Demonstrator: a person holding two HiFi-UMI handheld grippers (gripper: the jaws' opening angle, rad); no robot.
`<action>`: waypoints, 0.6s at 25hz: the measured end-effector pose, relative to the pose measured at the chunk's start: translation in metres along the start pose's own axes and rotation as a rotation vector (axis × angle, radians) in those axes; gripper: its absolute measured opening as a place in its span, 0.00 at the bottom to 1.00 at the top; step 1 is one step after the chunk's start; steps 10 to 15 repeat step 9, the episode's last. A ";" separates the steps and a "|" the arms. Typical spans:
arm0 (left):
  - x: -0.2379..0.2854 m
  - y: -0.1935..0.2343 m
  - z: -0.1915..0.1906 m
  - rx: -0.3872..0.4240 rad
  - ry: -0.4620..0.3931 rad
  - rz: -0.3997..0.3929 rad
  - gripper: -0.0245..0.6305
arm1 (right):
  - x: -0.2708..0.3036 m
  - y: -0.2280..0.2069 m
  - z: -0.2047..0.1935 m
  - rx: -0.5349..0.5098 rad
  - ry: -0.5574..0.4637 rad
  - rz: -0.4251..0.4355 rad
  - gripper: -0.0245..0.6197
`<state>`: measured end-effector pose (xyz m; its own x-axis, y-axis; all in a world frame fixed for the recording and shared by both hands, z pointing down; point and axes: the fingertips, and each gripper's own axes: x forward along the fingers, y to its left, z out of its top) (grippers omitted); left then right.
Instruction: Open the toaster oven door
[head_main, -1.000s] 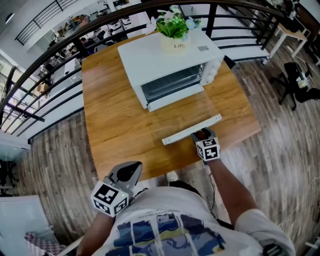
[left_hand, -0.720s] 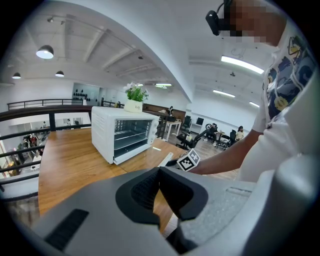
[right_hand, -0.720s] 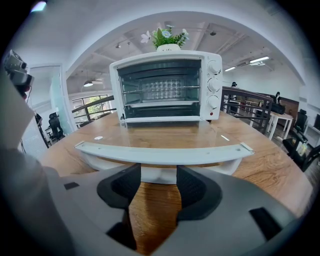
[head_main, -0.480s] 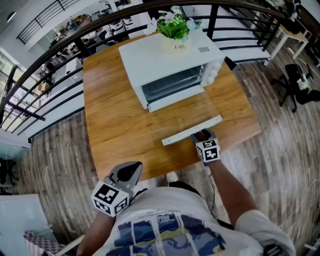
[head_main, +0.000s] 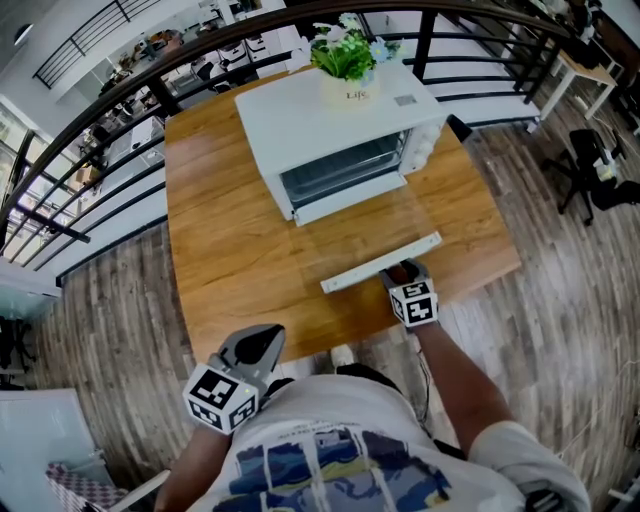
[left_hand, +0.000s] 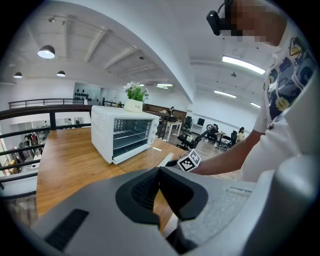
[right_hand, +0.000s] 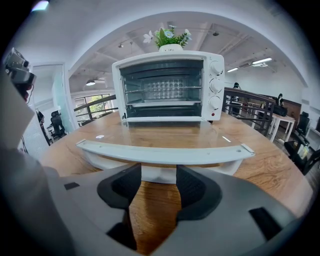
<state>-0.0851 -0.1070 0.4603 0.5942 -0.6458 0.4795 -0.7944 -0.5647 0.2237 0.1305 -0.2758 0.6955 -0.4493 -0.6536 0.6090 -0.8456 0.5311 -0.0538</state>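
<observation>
your wooden table (head_main: 230, 250) carries one white oven (head_main: 330, 120) toward its far edge. its glass door (head_main: 370, 225) is folded down over the tabletop, handle (head_main: 382, 262) nearest you.

White toaster oven (head_main: 335, 125); glass door (head_main: 372, 235) fully open, lying flat.

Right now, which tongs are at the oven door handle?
The right tongs, open, close by the white handle; the left tongs sit shut near the person.
</observation>
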 end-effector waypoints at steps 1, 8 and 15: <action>0.000 0.000 0.000 0.001 0.000 0.000 0.04 | 0.000 0.000 -0.001 -0.001 0.001 0.001 0.37; 0.004 -0.004 0.001 0.004 0.000 -0.005 0.04 | 0.000 -0.001 -0.001 -0.004 0.004 0.003 0.37; 0.005 -0.004 0.001 0.005 0.001 -0.005 0.04 | 0.000 -0.002 -0.001 -0.004 0.001 0.003 0.37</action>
